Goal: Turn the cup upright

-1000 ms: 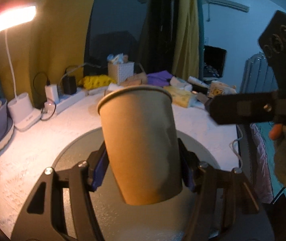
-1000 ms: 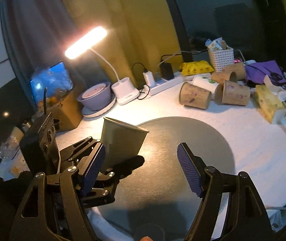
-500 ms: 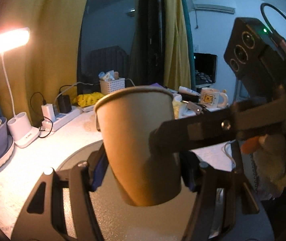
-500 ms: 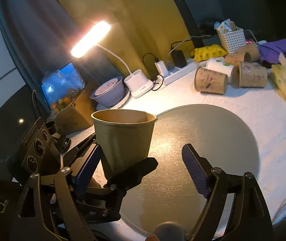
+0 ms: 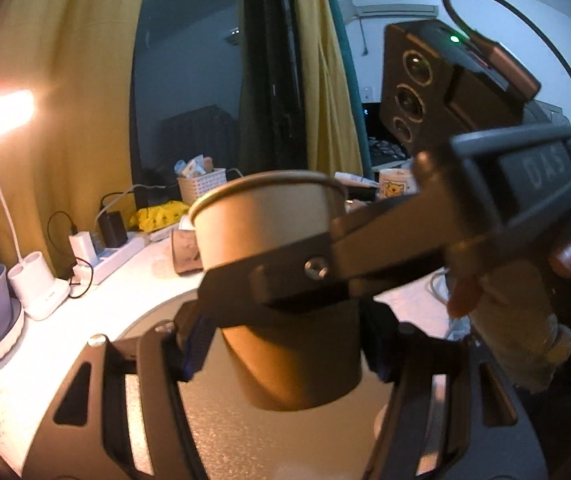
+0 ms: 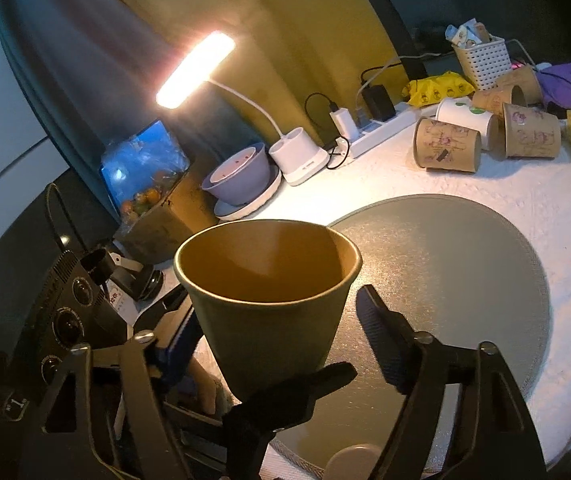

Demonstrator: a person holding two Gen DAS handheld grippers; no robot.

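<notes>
While the left gripper [image 5: 285, 356] clamps its blue pads against both sides of the paper cup [image 5: 281, 280], the cup sits mouth-up in the middle of the left wrist view, lifted above the round grey mat [image 5: 269, 432]. Across the cup's front, from the right of the frame, comes a dark finger [image 5: 317, 276] of the right gripper, with its camera block in the upper right. Over to the right wrist view: the cup [image 6: 269, 300] fills the centre, open rim toward the lens, brown inside showing, and the right gripper [image 6: 273, 344] has its fingers spread wide around it, one on either side; whether either pad touches the wall cannot be told. Behind, the mat [image 6: 465, 264] lies on a white table [image 6: 385, 176]. At upper right of that frame, several printed paper cups [image 6: 447, 148] lie on their sides near a power strip [image 6: 381, 126], and a lit desk lamp [image 6: 195, 68] glows at upper centre-left.
</notes>
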